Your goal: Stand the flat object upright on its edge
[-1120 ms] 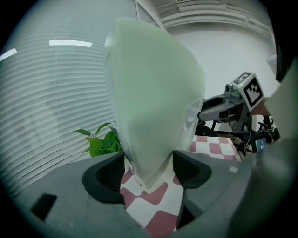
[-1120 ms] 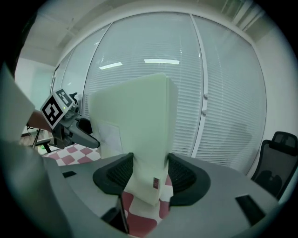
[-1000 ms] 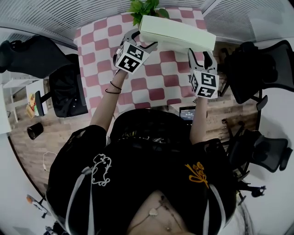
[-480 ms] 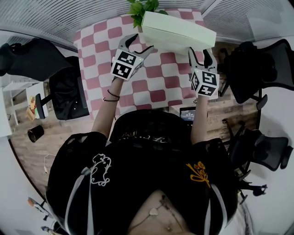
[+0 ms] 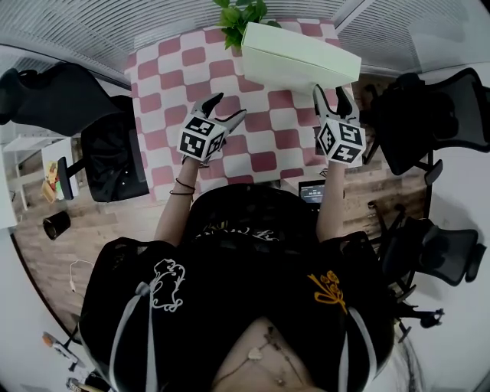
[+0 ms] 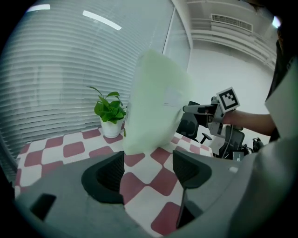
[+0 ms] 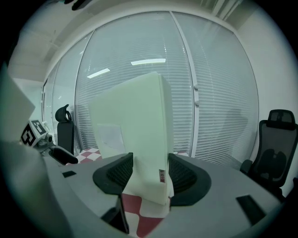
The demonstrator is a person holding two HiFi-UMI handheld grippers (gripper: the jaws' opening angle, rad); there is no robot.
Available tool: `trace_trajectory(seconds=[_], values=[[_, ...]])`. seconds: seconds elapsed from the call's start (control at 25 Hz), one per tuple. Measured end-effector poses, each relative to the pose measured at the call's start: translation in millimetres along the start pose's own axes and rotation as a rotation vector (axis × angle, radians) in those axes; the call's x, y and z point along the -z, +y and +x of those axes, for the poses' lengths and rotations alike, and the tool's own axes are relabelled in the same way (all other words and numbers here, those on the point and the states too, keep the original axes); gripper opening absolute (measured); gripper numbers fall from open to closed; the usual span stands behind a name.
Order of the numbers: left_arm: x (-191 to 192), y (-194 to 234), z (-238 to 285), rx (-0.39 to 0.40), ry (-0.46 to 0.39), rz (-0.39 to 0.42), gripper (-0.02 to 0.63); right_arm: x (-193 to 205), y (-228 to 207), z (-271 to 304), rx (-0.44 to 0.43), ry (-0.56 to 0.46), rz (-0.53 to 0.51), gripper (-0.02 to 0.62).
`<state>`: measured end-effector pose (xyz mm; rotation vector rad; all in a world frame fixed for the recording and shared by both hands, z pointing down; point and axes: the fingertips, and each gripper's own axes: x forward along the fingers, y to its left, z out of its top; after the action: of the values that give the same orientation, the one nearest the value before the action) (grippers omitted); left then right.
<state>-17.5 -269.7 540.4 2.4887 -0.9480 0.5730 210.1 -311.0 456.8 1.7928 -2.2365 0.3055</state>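
A pale green flat box [image 5: 298, 57] stands on its long edge at the far side of the red-and-white checked table [image 5: 164, 84]. My right gripper [image 5: 334, 90] is shut on the box's right end; in the right gripper view both pads press the box [image 7: 132, 135] between them [image 7: 146, 174]. My left gripper [image 5: 230, 107] hangs over the table's near middle, open and empty, well clear of the box. In the left gripper view its jaws [image 6: 148, 171] stand wide with only table between them, and the box [image 6: 158, 107] rises ahead with a slight lean.
A potted green plant [image 5: 241, 15] stands at the table's far edge just left of the box, also in the left gripper view as the plant [image 6: 109, 111]. Black office chairs flank the table at left [image 5: 115, 157] and right [image 5: 429, 115]. Window blinds run behind the table.
My left gripper has let go of the box's left end and drawn back toward me, down and left. The box stays up, held by my right gripper alone.
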Motion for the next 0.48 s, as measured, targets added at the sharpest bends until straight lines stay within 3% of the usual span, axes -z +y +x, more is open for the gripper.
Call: trace_trajectory(seconds=[0.24, 0.48], values=[[20.9, -14.0, -12.3, 0.039, 0.021, -0.034, 0.333, 12.0, 7.4, -10.6, 0.001, 0.033, 0.019, 0.239], [26.2, -29.4, -24.3, 0.074, 0.017, -0.015, 0.328, 23.8, 22.2, -26.2, 0.002, 0.052, 0.035, 0.239]])
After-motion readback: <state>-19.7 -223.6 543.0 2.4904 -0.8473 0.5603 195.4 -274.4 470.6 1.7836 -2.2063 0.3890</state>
